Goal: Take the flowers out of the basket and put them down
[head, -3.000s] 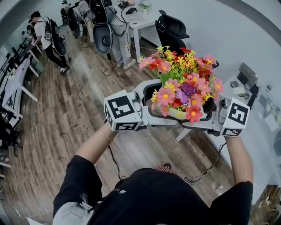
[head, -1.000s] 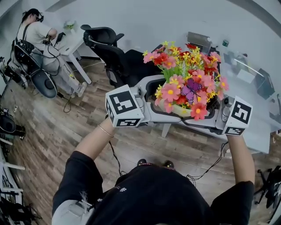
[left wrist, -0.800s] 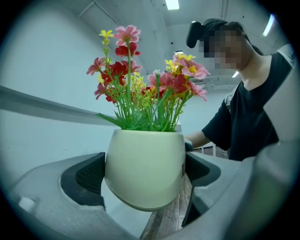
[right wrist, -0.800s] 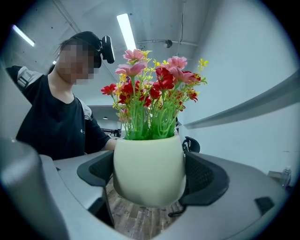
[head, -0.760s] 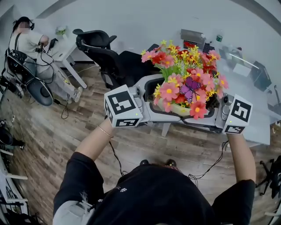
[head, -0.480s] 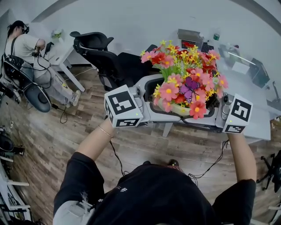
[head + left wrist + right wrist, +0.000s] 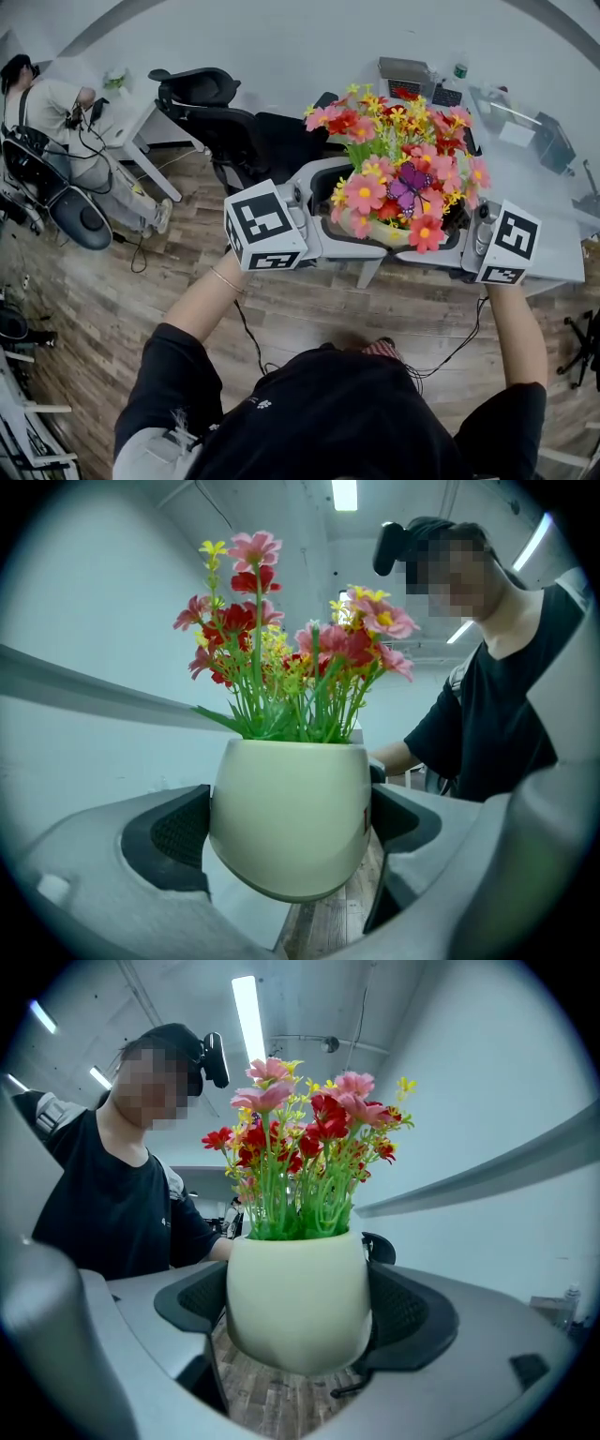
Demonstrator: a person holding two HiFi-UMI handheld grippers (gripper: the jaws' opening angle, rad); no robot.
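Observation:
A cream pot (image 7: 379,240) full of pink, red and yellow flowers (image 7: 403,173), with a purple butterfly among them, hangs in the air at chest height. My left gripper (image 7: 345,217) presses it from the left and my right gripper (image 7: 448,236) from the right. In the left gripper view the pot (image 7: 291,817) fills the gap between the dark pads (image 7: 173,836) of the left gripper (image 7: 291,829). The right gripper view shows the same pot (image 7: 298,1299) wedged between the pads (image 7: 412,1316) of the right gripper (image 7: 300,1312). No basket is in view.
A white table (image 7: 553,267) with a laptop (image 7: 405,77) and monitors stands behind and to the right of the pot. Two black office chairs (image 7: 239,127) stand ahead on the wooden floor (image 7: 122,281). A seated person (image 7: 56,103) is far left.
The pot stays gripped the same way between both grippers. The room has slid past behind it: the chairs and seated person moved left and the white table came closer on the right.

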